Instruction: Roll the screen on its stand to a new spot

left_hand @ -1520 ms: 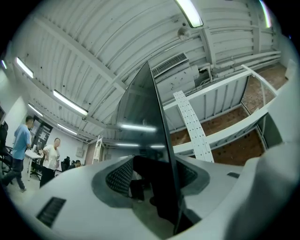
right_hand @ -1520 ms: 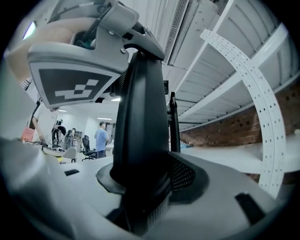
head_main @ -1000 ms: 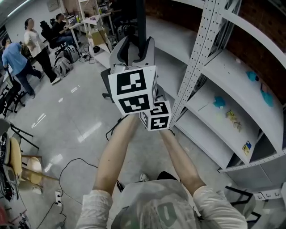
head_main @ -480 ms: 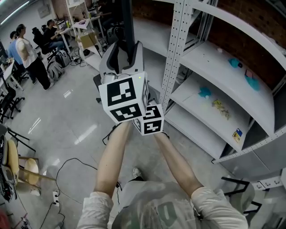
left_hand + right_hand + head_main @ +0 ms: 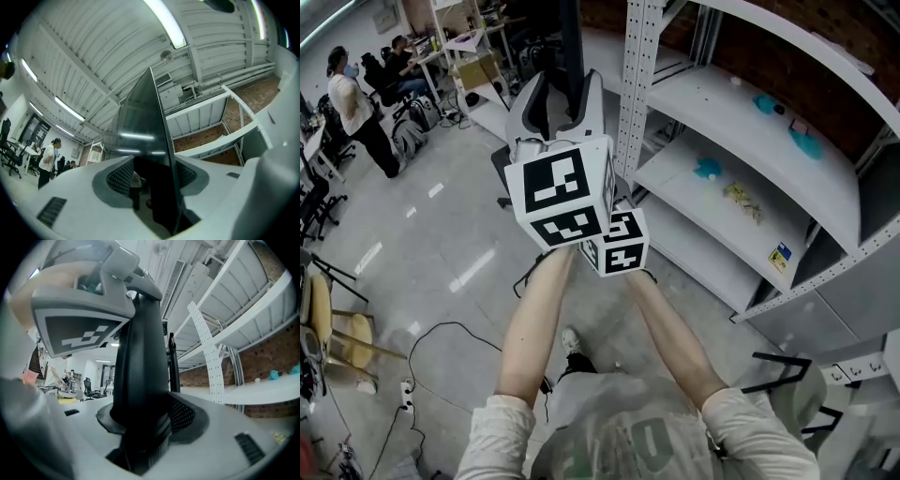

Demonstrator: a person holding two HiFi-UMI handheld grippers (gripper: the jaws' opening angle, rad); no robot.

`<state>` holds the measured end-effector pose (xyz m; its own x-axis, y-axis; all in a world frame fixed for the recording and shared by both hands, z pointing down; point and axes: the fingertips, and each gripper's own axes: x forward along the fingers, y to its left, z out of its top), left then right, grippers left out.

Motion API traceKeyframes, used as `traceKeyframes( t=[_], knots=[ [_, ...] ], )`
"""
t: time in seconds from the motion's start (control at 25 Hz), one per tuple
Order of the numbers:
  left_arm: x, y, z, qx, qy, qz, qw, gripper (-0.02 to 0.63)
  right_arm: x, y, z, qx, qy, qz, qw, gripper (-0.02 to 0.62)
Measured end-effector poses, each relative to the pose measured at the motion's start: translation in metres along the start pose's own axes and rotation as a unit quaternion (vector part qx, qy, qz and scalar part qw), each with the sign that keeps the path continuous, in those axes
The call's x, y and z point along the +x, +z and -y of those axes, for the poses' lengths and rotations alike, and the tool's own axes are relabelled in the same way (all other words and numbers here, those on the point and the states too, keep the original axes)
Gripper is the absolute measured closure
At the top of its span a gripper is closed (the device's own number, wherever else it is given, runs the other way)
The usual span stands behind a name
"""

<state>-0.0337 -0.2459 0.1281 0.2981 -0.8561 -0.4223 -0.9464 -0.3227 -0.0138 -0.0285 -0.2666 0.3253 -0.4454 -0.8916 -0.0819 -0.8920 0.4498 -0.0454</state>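
Left gripper [image 5: 150, 187], arm stretched forward, clamps the thin, dark, upright screen [image 5: 145, 140]; right gripper [image 5: 145, 427], just below it, grasps the black stand [image 5: 140, 357].

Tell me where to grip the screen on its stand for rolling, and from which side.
The stand's thick black column, from the side, as the right tool grips it: upright, rounded, filling the jaws, probably sturdy to push. The screen, a thin panel edge-on in the left tool, likely suits only steadying.

I see a white shelving rack [image 5: 741, 159], brick wall [image 5: 825, 56] behind it, glossy grey floor [image 5: 441, 244] left of it, desks [image 5: 473, 58] farther left.
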Motion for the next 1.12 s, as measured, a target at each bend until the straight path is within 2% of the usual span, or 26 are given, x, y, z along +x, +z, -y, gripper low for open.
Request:
traceKeyframes(
  t=[0.44,1.12],
  knots=[
    [-0.055,0.026,0.1,-0.002,-0.015,0.001,0.9999,0.359,-0.113,0.008,0.026,-0.003,0.003,0.0,1.0,0.393],
    [-0.101,0.051,0.253,-0.01,-0.066,0.041,0.9969,0.341,-0.25,0.027,0.096,0.0,0.014,0.012,1.0,0.394]
  ],
)
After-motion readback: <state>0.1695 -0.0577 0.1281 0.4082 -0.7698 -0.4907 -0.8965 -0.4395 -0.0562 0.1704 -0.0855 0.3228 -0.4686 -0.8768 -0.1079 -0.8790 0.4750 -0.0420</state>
